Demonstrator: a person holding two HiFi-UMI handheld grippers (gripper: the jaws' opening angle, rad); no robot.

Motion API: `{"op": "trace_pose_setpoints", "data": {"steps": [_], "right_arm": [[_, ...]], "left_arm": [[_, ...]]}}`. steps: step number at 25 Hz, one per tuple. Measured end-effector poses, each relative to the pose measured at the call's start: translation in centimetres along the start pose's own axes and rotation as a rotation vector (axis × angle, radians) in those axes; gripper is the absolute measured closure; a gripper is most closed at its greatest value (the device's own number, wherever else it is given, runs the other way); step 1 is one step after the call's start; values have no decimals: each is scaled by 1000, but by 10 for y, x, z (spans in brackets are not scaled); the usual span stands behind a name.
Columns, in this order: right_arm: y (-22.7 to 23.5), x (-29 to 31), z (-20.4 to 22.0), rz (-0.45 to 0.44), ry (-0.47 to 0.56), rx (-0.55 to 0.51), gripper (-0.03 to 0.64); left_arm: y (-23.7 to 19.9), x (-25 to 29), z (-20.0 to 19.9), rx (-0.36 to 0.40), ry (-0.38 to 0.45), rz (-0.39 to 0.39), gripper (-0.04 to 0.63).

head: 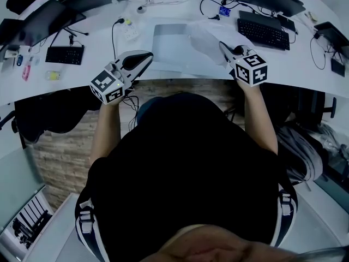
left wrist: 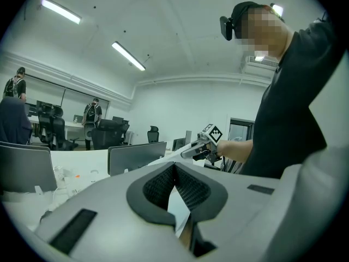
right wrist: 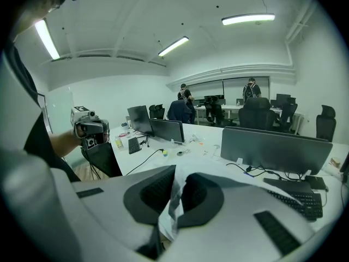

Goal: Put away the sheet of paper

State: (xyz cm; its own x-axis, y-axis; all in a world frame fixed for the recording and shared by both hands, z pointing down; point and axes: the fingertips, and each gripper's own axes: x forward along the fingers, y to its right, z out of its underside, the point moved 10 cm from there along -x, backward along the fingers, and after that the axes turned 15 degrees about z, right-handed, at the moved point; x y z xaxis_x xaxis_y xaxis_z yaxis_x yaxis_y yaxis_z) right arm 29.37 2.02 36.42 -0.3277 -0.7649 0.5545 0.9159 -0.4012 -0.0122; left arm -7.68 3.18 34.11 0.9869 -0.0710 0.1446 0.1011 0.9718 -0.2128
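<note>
Two grippers share one sheet of paper [head: 204, 37]. I find the right gripper [head: 222, 47] clamped on its crumpled edge and the left gripper [head: 148, 56] apparently pinching the opposite edge. The sheet hangs above the desk [head: 305, 64]. Stowing is not yet done, and no destination is evident.

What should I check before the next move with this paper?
1. Right gripper jaws closed on the sheet of paper: ok.
2. Left gripper jaws closed on the sheet: ok, a white edge shows between them.
3. Sheet free of creases: not ok, it is crumpled at the right jaws.
4. Keyboard apart from the sheet: ok.
5. Place to put the sheet away: cannot tell.
</note>
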Motion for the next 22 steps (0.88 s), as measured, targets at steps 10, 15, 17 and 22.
{"op": "trace_pose_setpoints", "data": {"steps": [10,15,17,22], "right_arm": [[6,1,6,0,-12,-3,601],[4,2,2,-8,-3,-8,601],[1,2,1,-13,-2,-13,601],[-3,2,6,-22,-25,-18,601]], "left_arm": [[-2,-4,2,3,16,-31,574],[-1,-6,2,7,14,-35,574],[-1,-8,3,4,15,-43,574],[2,-10,6,-5,13,-46,574]]}}
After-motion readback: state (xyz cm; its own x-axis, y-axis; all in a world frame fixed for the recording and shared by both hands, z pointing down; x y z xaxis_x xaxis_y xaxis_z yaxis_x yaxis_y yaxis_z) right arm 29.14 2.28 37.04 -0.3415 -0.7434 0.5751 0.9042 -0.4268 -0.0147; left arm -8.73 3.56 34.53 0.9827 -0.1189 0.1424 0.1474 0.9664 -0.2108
